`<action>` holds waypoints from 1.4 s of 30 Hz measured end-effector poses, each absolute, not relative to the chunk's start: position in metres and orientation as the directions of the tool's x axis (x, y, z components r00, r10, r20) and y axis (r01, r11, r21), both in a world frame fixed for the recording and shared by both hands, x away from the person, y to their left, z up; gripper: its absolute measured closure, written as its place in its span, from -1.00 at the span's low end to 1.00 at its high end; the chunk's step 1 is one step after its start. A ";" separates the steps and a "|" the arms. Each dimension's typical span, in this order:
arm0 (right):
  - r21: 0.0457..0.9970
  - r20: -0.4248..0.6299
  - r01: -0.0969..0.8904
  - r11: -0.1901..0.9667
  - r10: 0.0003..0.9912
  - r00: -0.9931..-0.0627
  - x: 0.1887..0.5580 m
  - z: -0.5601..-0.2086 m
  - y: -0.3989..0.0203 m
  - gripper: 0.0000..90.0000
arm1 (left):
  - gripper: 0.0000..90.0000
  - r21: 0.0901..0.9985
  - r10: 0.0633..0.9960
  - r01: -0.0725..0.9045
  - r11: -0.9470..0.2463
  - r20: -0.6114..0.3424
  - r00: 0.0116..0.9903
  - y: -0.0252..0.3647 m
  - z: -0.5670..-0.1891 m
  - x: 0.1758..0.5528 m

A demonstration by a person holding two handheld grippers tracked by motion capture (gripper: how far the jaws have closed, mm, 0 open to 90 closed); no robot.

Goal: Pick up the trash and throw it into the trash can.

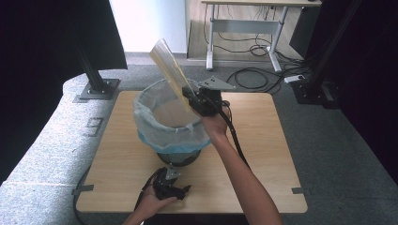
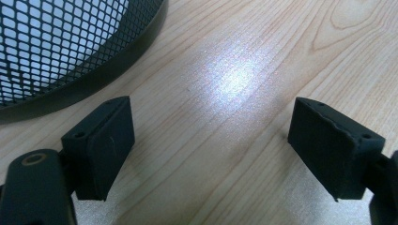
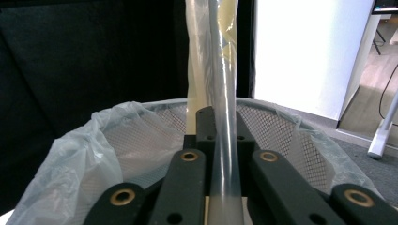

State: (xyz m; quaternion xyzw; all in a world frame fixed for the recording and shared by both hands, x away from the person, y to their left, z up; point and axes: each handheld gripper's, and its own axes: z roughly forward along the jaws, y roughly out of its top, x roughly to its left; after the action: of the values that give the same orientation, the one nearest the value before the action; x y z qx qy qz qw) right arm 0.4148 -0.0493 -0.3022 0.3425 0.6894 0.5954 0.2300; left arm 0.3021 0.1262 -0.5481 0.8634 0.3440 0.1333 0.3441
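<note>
Grey carpet surrounds the wooden table (image 1: 263, 154) where we work, with black curtains at both sides and a desk frame (image 1: 244, 33) farther back. On the table stands a black mesh wastebasket (image 1: 180, 157) lined with a pale plastic bag (image 1: 145, 122) folded over its rim. We hold our right gripper (image 1: 187, 93) over the far right edge of the basket, its jaws clamped on a flat, yellowish transparent plastic sleeve (image 1: 169, 65) that rises tilted above the opening; in the right gripper view the sleeve (image 3: 220, 93) runs straight up between the pressed pads. Our left gripper (image 2: 211, 150) rests low on the table just beside the basket's base (image 2: 94, 79), jaws spread wide with bare wood between them.
</note>
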 end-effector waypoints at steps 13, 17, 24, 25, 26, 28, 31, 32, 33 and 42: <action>0.966 -0.047 0.178 0.188 0.803 -0.594 0.400 -0.310 -0.060 -0.36 | -0.67 0.687 0.686 0.502 -0.526 -0.007 0.728 0.126 -0.548 0.302; 0.969 -0.016 0.190 0.157 0.809 -0.588 0.392 -0.311 -0.075 -0.36 | -0.67 0.687 0.686 0.502 -0.525 -0.007 0.727 0.126 -0.548 0.302; 0.978 0.006 0.172 0.116 0.815 -0.579 0.374 -0.314 -0.103 -0.36 | -0.67 0.687 0.686 0.502 -0.526 -0.006 0.727 0.126 -0.548 0.302; 0.979 0.006 0.168 0.112 0.816 -0.578 0.371 -0.315 -0.108 -0.36 | -0.67 0.686 0.686 0.503 -0.526 -0.007 0.727 0.126 -0.548 0.302; 0.980 0.008 0.166 0.108 0.818 -0.575 0.369 -0.316 -0.112 -0.36 | -0.67 0.686 0.686 0.503 -0.526 -0.008 0.728 0.126 -0.548 0.302; 0.981 0.014 0.168 0.100 0.822 -0.569 0.365 -0.319 -0.121 -0.36 | -0.67 0.686 0.686 0.503 -0.526 -0.007 0.728 0.126 -0.548 0.302; 0.982 0.018 0.167 0.092 0.828 -0.561 0.359 -0.323 -0.134 -0.36 | -0.67 0.685 0.686 0.504 -0.526 -0.009 0.728 0.126 -0.548 0.302; 0.982 0.019 0.167 0.090 0.829 -0.559 0.357 -0.325 -0.139 -0.36 | -0.67 0.685 0.686 0.504 -0.526 -0.009 0.728 0.126 -0.548 0.302; 0.982 0.021 0.166 0.086 0.831 -0.556 0.355 -0.327 -0.143 -0.36 | -0.67 0.685 0.686 0.504 -0.526 -0.009 0.728 0.126 -0.548 0.302; 0.978 0.047 0.198 0.068 0.849 -0.526 0.346 -0.357 -0.178 -0.36 | -0.67 0.689 0.689 0.506 -0.520 -0.013 0.725 0.126 -0.548 0.301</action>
State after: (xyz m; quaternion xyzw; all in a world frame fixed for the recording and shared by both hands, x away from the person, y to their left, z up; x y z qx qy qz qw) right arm 0.3460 -0.1778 -0.3571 0.3902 0.6705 0.5600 0.2908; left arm 0.3014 0.1261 -0.5480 0.8616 0.3466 0.1321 0.3465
